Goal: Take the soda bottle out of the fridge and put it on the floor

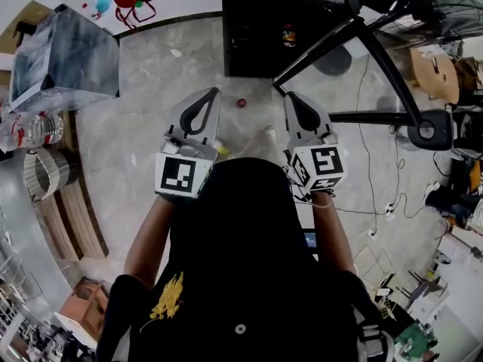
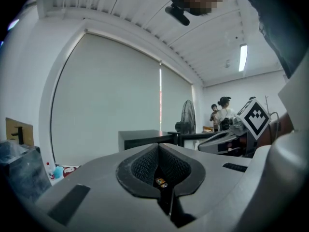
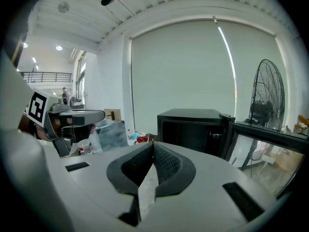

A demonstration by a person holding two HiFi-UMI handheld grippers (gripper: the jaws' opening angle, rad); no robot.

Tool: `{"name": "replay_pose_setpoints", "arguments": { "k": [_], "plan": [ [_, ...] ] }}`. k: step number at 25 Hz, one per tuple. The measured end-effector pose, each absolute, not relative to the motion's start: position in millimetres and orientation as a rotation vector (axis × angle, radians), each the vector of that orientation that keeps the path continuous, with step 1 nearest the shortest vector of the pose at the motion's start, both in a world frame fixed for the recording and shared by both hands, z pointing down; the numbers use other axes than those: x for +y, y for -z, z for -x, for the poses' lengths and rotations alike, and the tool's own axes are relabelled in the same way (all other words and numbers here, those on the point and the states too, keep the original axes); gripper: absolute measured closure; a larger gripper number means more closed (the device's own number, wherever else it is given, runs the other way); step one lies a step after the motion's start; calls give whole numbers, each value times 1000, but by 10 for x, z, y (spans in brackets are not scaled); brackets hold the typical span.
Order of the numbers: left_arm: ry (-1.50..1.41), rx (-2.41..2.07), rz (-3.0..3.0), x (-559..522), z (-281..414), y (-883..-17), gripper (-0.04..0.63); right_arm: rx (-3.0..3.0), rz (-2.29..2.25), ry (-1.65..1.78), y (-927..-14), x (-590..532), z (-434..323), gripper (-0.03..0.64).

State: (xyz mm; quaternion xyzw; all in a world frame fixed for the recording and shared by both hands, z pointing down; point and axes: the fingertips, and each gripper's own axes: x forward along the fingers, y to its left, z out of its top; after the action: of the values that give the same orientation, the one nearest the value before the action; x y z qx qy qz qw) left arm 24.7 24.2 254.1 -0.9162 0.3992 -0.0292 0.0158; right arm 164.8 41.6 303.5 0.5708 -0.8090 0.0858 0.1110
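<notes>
The black fridge (image 1: 260,21) stands on the floor ahead of me with its door (image 1: 317,51) swung open to the right. A small red and orange item (image 1: 288,35) shows inside it, too small to identify as the soda bottle. My left gripper (image 1: 213,93) and right gripper (image 1: 290,96) are held side by side above the floor, short of the fridge, both shut and empty. In the left gripper view the left gripper (image 2: 158,146) points at the fridge (image 2: 145,138). In the right gripper view the right gripper (image 3: 153,144) points at the fridge (image 3: 193,127) and its glass door (image 3: 258,146).
A clear plastic box (image 1: 64,55) and plastic bottles (image 1: 34,130) sit at the left. A standing fan (image 3: 268,95) is right of the fridge. A small red thing (image 1: 241,102) and a white thing (image 1: 269,133) lie on the floor between the grippers. Cables (image 1: 370,194) run along the right.
</notes>
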Motion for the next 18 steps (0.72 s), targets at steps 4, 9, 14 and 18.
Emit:
{"name": "replay_pose_setpoints", "arguments": {
  "k": [4, 9, 14, 18],
  "plan": [
    [71, 1262, 2849, 256, -198, -2498, 577, -2380, -1684, -235, -2957, 439, -1623, 620],
    [88, 1279, 2864, 277, -116, -2540, 577, -2379, -1685, -226, -2898, 431, -1612, 620],
    [117, 1279, 2870, 234, -68, -2604, 577, -2368, -1706, -234, -2905, 389, -1656, 620],
    [150, 1284, 2865, 174, -37, -2666, 577, -2358, -1749, -210, -2828, 326, -1745, 620]
  ]
}}
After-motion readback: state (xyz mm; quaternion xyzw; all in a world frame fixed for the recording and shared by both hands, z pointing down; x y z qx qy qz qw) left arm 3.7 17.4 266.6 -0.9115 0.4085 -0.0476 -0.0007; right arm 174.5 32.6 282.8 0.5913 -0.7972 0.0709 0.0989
